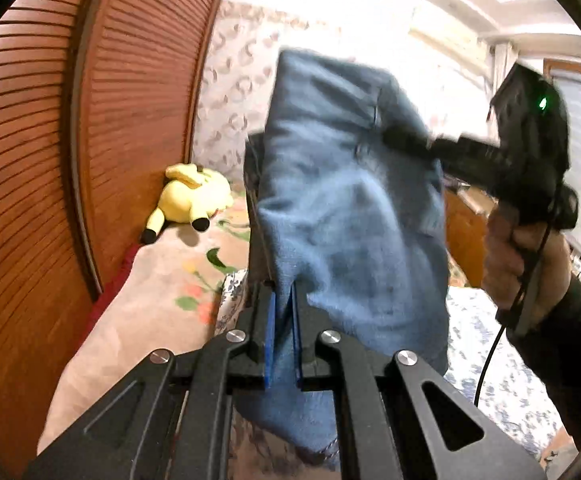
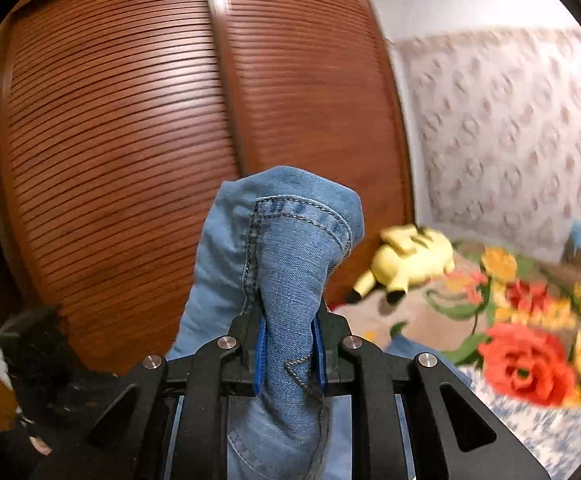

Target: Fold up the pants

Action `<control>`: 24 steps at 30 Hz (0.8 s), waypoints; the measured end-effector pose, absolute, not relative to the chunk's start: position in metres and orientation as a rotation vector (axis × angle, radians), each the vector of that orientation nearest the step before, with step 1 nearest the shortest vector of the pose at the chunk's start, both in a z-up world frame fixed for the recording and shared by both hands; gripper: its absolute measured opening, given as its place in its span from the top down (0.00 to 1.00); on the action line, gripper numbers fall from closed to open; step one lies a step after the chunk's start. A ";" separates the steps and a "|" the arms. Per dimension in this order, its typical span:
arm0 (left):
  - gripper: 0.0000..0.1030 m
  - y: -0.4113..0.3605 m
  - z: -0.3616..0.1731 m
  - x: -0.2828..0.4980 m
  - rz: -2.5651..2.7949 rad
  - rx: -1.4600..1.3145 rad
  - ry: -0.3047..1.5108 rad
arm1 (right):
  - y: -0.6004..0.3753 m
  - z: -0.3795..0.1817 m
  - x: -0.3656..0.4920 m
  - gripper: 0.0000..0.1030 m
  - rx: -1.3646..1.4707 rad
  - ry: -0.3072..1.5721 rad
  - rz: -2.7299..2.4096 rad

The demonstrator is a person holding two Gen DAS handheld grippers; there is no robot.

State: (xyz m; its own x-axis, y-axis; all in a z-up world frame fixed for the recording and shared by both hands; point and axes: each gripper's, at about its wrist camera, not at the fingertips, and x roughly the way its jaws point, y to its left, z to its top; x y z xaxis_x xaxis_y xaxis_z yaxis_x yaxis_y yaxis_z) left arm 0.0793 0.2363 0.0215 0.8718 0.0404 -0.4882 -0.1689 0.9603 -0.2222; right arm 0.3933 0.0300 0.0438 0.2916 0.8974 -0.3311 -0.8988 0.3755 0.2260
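The pants [image 1: 342,208] are blue denim jeans, lifted in the air between both grippers. My left gripper [image 1: 284,300] is shut on an edge of the denim, which hangs up and to the right. The right gripper [image 1: 406,138] shows in the left wrist view, held in a hand, clamped on the far side of the cloth. In the right wrist view my right gripper [image 2: 290,320] is shut on a bunched, stitched part of the jeans [image 2: 286,248], which bulges above the blue pads [image 2: 259,344].
A bed with a floral blanket [image 2: 526,360] and a blue-patterned sheet [image 1: 502,376] lies below. A yellow plush toy [image 1: 190,200] lies on the bed by the brown slatted wardrobe doors [image 2: 130,140]; it also shows in the right wrist view [image 2: 410,258].
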 end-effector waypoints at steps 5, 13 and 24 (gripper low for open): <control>0.94 0.237 -0.009 0.158 0.056 -0.232 0.624 | 0.027 -0.047 0.465 0.82 -0.041 0.611 1.016; 0.94 0.231 -0.028 0.183 0.061 -0.192 0.682 | 0.016 -0.068 0.503 0.64 -0.122 0.663 0.949; 0.91 0.224 -0.019 0.174 0.091 -0.168 0.657 | 0.016 -0.031 0.449 0.48 -0.176 0.629 0.863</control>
